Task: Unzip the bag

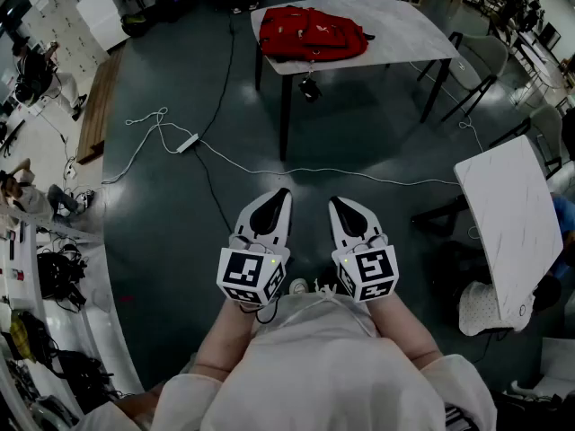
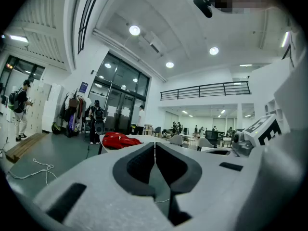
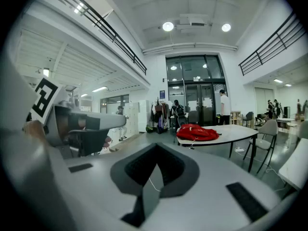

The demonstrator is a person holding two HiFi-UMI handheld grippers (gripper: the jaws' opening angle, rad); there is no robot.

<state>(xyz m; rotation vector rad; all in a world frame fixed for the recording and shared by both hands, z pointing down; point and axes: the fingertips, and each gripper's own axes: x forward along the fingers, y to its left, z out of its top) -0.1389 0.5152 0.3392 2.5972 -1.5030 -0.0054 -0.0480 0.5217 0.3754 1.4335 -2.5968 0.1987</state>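
The bag (image 1: 311, 32) lies on the far table (image 1: 406, 27), zipper indiscernible.

Left tongs (image 1: 283, 195), right tongs (image 1: 336, 203) side by side, both closed, empty.

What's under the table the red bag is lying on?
Below the table, black legs and dark floor; a small dark item dangles from the red bag past the edge. The tabletop hides the floor beneath it in the head view.
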